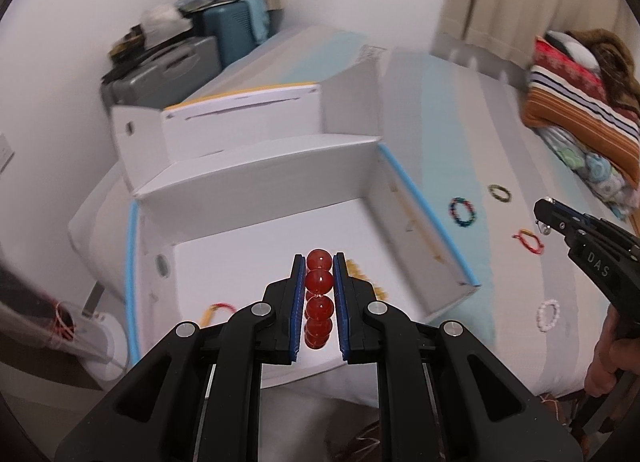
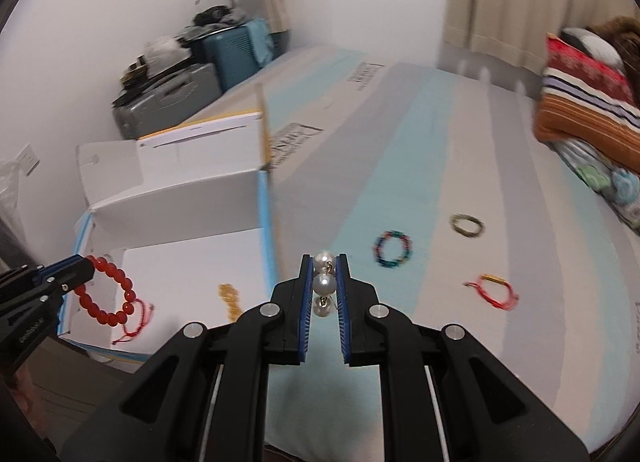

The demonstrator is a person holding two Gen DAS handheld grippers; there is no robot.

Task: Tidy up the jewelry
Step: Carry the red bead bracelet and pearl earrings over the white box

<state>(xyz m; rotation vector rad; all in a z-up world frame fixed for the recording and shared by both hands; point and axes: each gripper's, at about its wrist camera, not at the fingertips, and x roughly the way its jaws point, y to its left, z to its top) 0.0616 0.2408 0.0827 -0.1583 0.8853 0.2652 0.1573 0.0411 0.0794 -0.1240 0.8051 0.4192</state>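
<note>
My left gripper [image 1: 319, 262] is shut on a red bead bracelet [image 1: 319, 282] and holds it over the open white box [image 1: 280, 173]; the right wrist view shows the bracelet [image 2: 105, 289] hanging from that gripper [image 2: 86, 268]. My right gripper [image 2: 324, 260] is shut on a pearl piece [image 2: 324, 283] above the bed [image 2: 400, 165], right of the box [image 2: 180, 201]. It also shows in the left wrist view [image 1: 540, 215].
In the box lie a yellow bead strand [image 2: 229, 296] and a red cord bracelet [image 2: 136, 320]. On the bed lie a multicolour bracelet [image 2: 393, 249], a dark green one [image 2: 467, 225], a red cord one [image 2: 493, 288] and a white bead one [image 1: 548, 314]. Folded bedding [image 2: 588, 109] lies at the right.
</note>
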